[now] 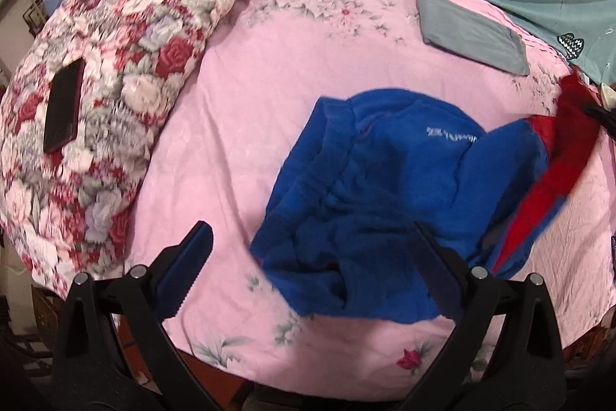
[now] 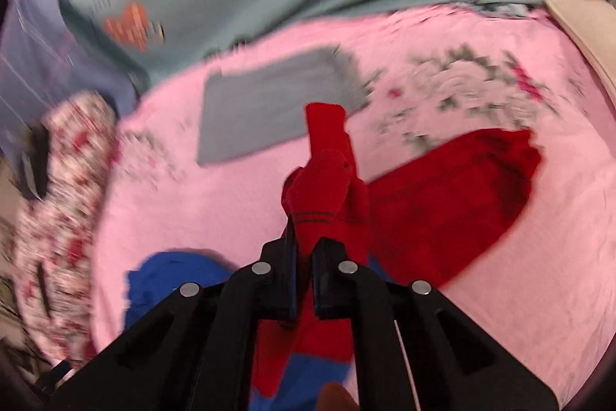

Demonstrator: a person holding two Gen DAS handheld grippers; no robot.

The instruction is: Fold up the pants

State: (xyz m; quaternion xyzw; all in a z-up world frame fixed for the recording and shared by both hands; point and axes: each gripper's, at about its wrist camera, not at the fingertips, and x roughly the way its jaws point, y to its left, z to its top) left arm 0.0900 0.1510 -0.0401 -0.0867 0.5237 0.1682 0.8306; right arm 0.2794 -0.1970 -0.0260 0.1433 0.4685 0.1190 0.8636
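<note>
Pants (image 2: 335,187) red cuff pinched in right tool (image 2: 304,257); left tool (image 1: 315,272) spread above.

Bare pink sheet (image 1: 238,126) beside quilt (image 1: 115,95)

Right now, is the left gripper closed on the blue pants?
No. The left gripper stands wide open above the blue pants, its two fingers far apart and pressing on nothing.

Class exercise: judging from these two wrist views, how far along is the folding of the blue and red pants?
Barely begun. Done: a grey garment already lies folded flat on the pink sheet. In hand: the right tongs are shut on the red part of the pants; the left tongs stand open above the crumpled blue part. Left: spreading and folding them.
</note>
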